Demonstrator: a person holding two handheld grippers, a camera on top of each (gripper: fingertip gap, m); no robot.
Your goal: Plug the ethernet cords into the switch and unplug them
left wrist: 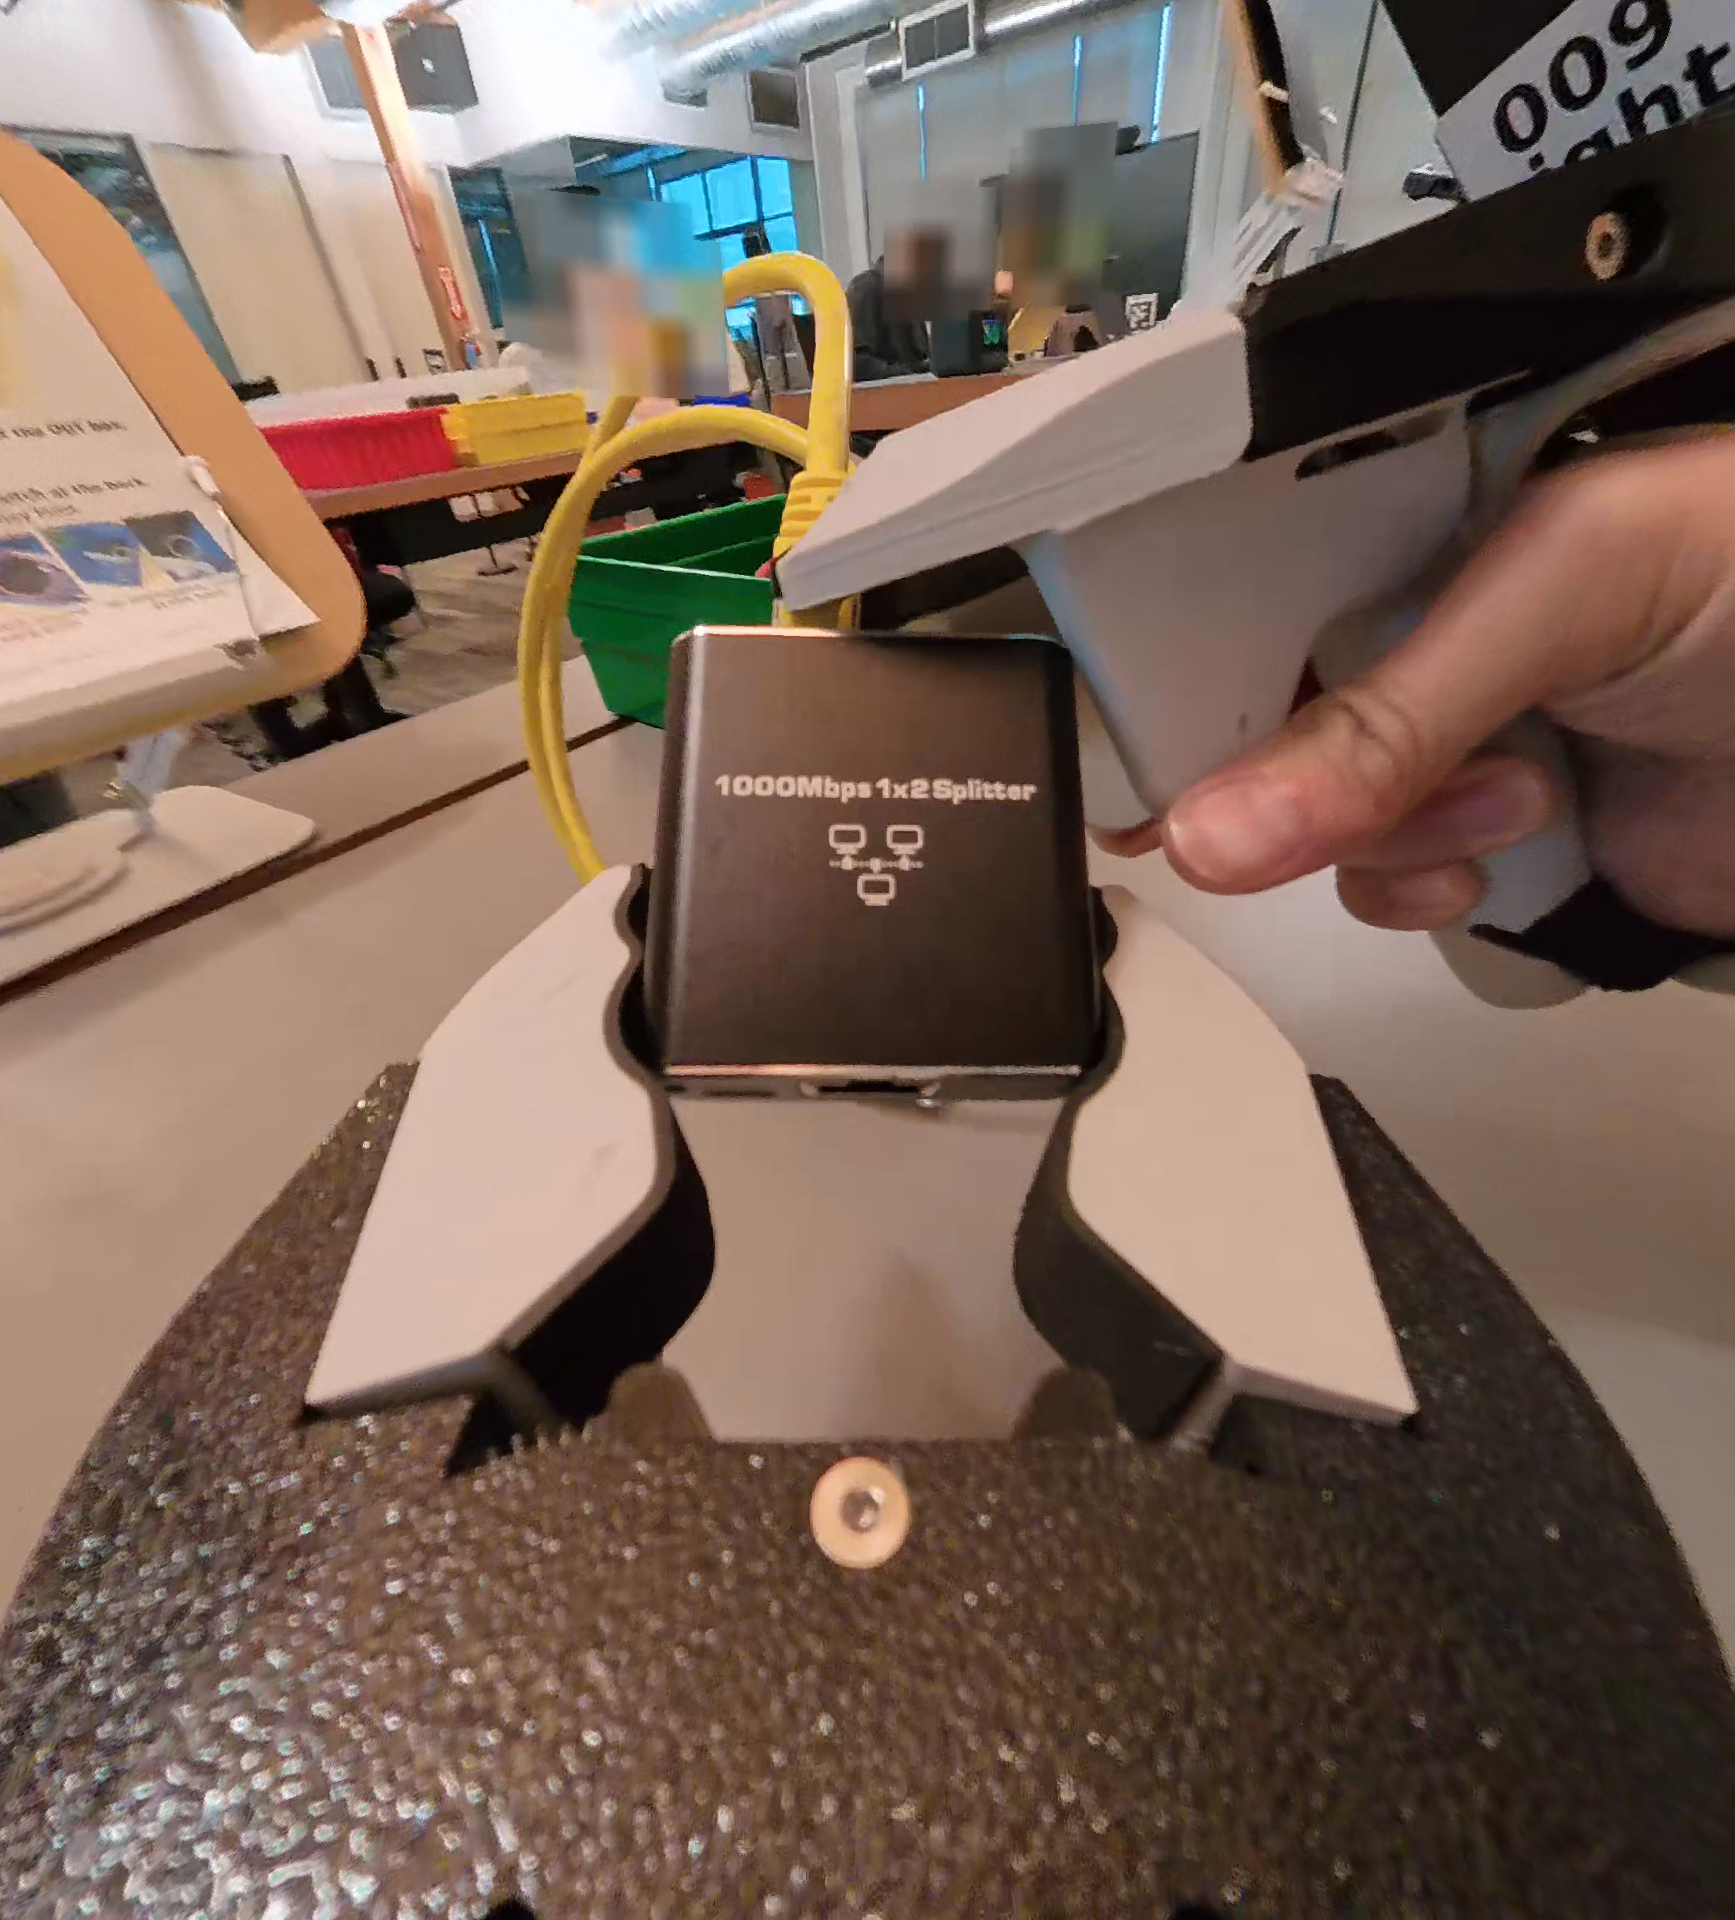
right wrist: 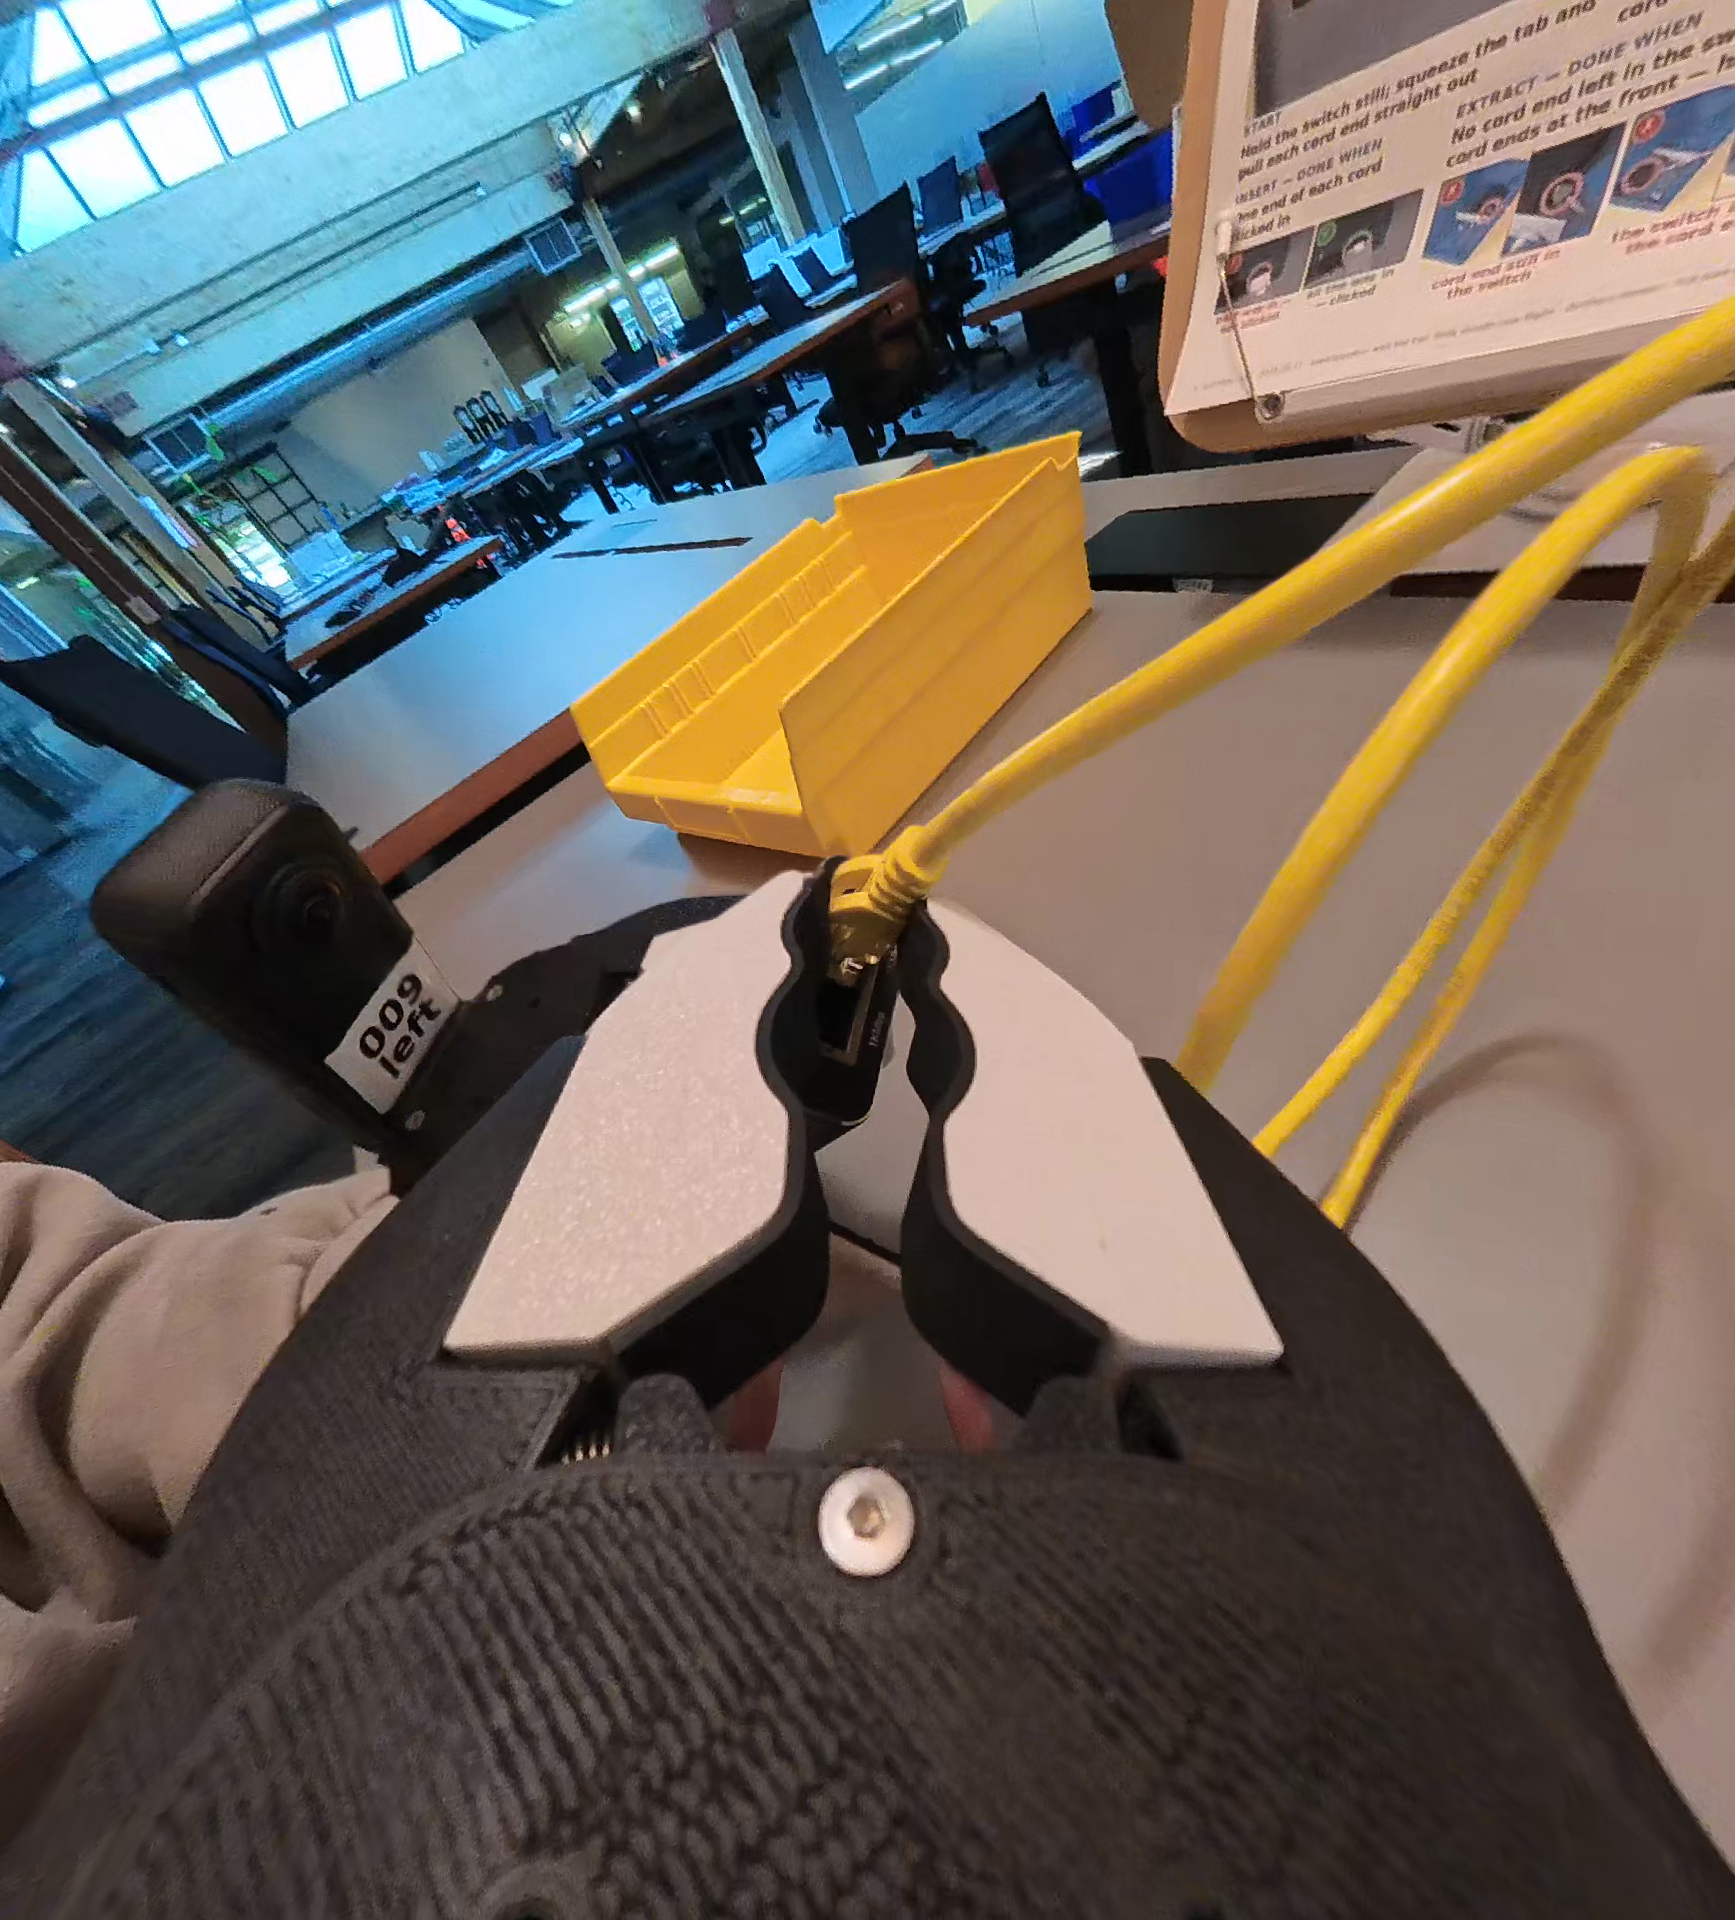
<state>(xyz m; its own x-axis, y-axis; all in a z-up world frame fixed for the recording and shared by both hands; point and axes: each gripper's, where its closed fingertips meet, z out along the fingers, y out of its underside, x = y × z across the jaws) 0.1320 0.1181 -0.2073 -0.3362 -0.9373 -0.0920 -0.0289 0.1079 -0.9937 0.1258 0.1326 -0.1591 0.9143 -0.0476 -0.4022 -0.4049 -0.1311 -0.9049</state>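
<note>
Two tools busy, left tool (left wrist: 868, 997) clamping switch (left wrist: 873, 862), right tool (right wrist: 868, 935) pinching yellow cord plug (right wrist: 868, 899), port hidden, prob. seated.

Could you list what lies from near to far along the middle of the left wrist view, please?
Left tongs → black switch → yellow cord plug → green bin → red and yellow bins.

Both tongs have pale grey fingers (left wrist: 520, 1174) lined with wavy black pads (right wrist: 790, 1049), on textured black bodies with one silver screw (right wrist: 865, 1523). The person wears a beige sleeve (right wrist: 63, 1340).
</note>
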